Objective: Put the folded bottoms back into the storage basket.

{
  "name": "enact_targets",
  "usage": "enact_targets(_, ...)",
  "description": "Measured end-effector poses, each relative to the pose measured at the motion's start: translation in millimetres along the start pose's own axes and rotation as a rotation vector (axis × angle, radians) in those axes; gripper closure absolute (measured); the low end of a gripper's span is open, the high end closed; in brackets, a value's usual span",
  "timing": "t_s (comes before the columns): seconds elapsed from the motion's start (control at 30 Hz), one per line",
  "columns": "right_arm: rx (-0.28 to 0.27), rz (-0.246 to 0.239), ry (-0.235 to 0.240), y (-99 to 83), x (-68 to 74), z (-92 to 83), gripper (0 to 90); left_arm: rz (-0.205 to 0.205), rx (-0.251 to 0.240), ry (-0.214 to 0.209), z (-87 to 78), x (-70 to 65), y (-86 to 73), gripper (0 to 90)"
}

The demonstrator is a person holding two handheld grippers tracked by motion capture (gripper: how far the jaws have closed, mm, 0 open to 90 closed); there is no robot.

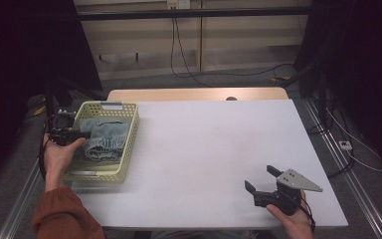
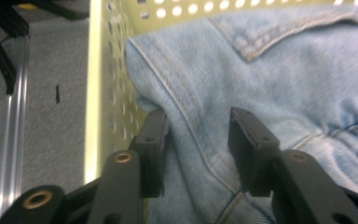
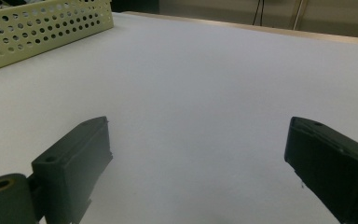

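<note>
Jeans (image 1: 104,142) lie in the basket (image 1: 129,137) at the table's (image 1: 204,149) left edge.

The left claw (image 1: 82,133) is held in the person's left hand (image 1: 62,152), forearm in a rust-coloured sleeve (image 1: 62,214); its jaws stand partly apart, a fold of cloth between them. The right claw (image 1: 262,180), cradled in the right hand (image 1: 291,219), has its jaws spread wide with nothing between them.

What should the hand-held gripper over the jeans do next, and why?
Probably lift the left hand-held gripper up and away from the basket. Its jaws stand apart, with only a ridge of the folded jeans between them, not pinched. The jeans already lie inside the basket, so they look put away, and the right hand-held gripper waits open over the bare table.
</note>
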State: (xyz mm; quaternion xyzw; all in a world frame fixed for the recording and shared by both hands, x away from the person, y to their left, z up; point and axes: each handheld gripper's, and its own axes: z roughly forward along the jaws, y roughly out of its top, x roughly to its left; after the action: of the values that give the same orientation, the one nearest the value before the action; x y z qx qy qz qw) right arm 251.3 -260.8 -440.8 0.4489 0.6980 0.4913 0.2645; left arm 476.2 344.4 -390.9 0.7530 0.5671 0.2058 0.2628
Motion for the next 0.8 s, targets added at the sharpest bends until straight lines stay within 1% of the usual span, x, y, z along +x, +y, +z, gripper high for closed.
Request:
enact_targets(0.07,-0.001,-0.002,0.0,-0.1,0.1,0.0,7.1,-0.012,-0.034,-0.011,-2.0,0.3,-0.1,56.1)
enact_targets(0.1,0.0,0.0,0.0,-0.1,0.0,-0.1,7.1,-0.007,-0.052,-0.029,-3.5,1.4,0.0,54.1)
enact_targets(0.17,0.0,0.002,-0.003,-0.1,-0.4,-0.3,7.1,-0.016,-0.079,-0.037,-4.9,1.3,0.3,48.2)
enact_targets(0.2,-0.001,0.001,-0.003,-0.1,-0.3,-0.4,7.1,-0.009,-0.089,-0.039,-5.8,1.2,0.7,47.0)
enact_targets(0.27,-0.001,-0.001,-0.002,0.0,-0.1,-0.4,7.1,0.005,-0.116,-0.044,-7.7,0.4,1.2,41.4)
enact_targets(0.33,0.0,-0.001,-0.001,0.2,0.1,-0.1,7.1,-0.007,-0.129,-0.067,-8.8,0.7,1.9,37.7)
enact_targets(0.37,0.0,-0.001,0.001,0.1,0.0,0.1,7.1,-0.023,-0.132,-0.074,-9.0,1.0,2.6,33.2)
enact_targets(0.4,0.0,0.0,0.0,0.1,-0.1,0.3,7.1,-0.03,-0.133,-0.067,-9.1,1.2,3.1,28.4)
enact_targets(0.43,-0.001,0.004,0.001,0.1,-0.3,0.4,7.1,-0.03,-0.132,-0.059,-9.4,1.0,3.6,25.6)
enact_targets(0.5,0.001,0.008,0.003,-0.2,-1.0,0.7,7.1,-0.023,-0.139,-0.055,-9.7,0.6,4.2,21.6)
enact_targets(0.57,-0.001,0.008,0.003,-0.4,-1.8,0.7,7.1,-0.025,-0.151,-0.051,-10.3,-0.5,5.4,18.0)
enact_targets(0.63,0.0,0.011,0.003,-0.9,-2.7,0.2,7.1,-0.025,-0.173,-0.046,-11.6,-1.9,6.6,16.3)
enact_targets(0.67,-0.001,0.014,0.002,-0.9,-3.0,-0.3,7.1,-0.024,-0.18,-0.05,-12.2,-2.1,7.1,14.6)
enact_targets(0.73,-0.001,0.013,0.003,-1.2,-3.6,-0.8,7.1,-0.031,-0.196,-0.074,-13.8,-3.2,8.3,11.7)
enact_targets(0.8,-0.002,0.013,0.006,-1.2,-4.0,-1.2,7.1,-0.024,-0.234,-0.087,-17.8,-4.7,7.9,10.3)
